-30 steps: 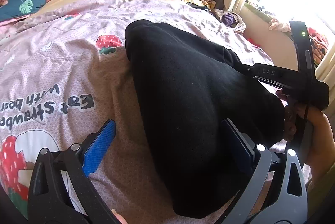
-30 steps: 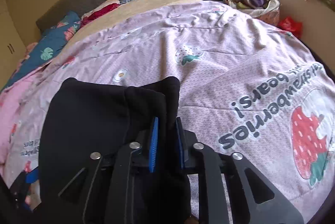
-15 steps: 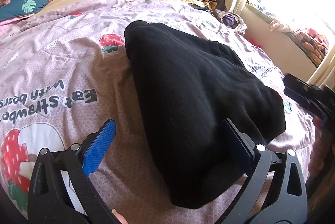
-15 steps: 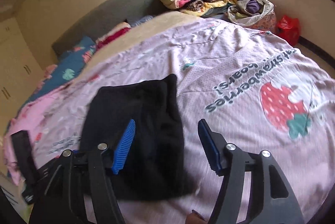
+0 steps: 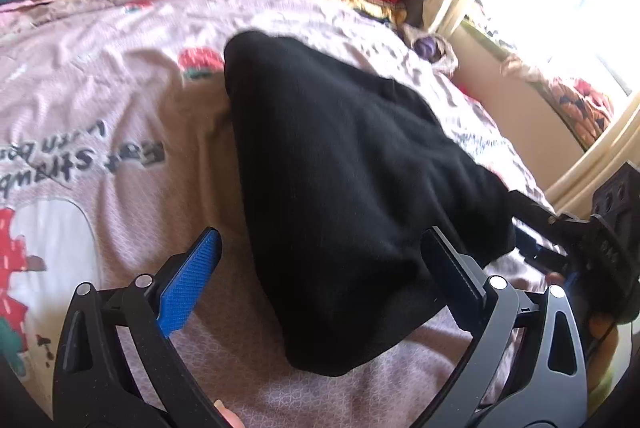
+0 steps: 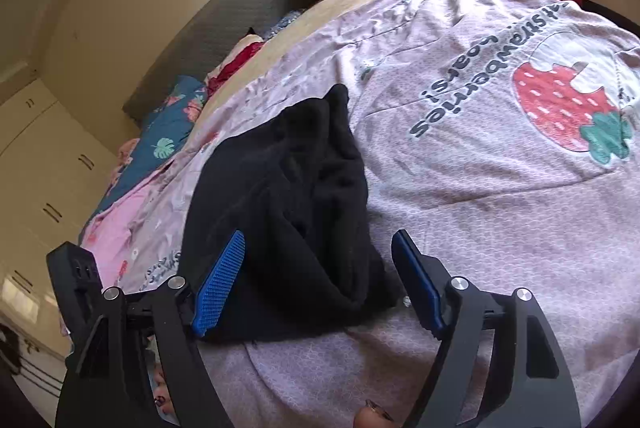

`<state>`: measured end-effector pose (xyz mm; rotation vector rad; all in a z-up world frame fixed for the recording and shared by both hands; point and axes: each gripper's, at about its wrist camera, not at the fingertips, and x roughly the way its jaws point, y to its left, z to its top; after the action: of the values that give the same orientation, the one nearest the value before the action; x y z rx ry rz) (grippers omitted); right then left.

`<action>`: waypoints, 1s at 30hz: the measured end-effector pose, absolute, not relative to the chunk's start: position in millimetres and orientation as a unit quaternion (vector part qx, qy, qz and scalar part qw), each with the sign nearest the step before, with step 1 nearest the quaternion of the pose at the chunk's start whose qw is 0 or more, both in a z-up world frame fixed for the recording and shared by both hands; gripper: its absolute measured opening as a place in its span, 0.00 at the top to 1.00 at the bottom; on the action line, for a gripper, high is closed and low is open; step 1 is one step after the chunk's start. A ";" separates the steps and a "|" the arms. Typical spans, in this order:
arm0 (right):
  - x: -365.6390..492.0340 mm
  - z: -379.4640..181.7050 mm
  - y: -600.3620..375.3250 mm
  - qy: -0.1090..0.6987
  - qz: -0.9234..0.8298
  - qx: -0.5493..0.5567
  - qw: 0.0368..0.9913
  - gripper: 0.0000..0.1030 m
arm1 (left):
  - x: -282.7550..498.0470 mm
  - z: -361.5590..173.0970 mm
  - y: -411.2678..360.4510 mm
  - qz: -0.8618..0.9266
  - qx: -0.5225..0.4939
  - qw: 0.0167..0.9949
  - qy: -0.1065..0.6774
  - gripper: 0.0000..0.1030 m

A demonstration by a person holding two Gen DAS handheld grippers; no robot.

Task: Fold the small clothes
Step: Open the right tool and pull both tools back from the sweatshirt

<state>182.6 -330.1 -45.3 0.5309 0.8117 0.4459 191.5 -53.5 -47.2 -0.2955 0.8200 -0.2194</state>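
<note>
Two grippers, left [image 5: 316,284] and right [image 6: 318,280], jaws apart, gripping nothing. Black fleece garment [image 6: 288,196] looks soft, limp, light; pinch its bunched edge at 12 o'clock.

garment [image 6: 288,196]: black fleecy matt cloth; bedspread [image 6: 460,188]: printed cotton; pads [image 5: 188,288]: blue textured plastic
</note>
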 end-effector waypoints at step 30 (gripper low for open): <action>155.4 -24.6 -334.4 0.376 0.141 0.166 0.901 0.12 | 193.0 -44.0 -67.8 -0.119 -0.127 0.889 0.424 0.15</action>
<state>155.4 -334.4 -24.6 0.3435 0.7781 0.2912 193.0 -67.8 -44.0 -0.2633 0.8814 -0.2470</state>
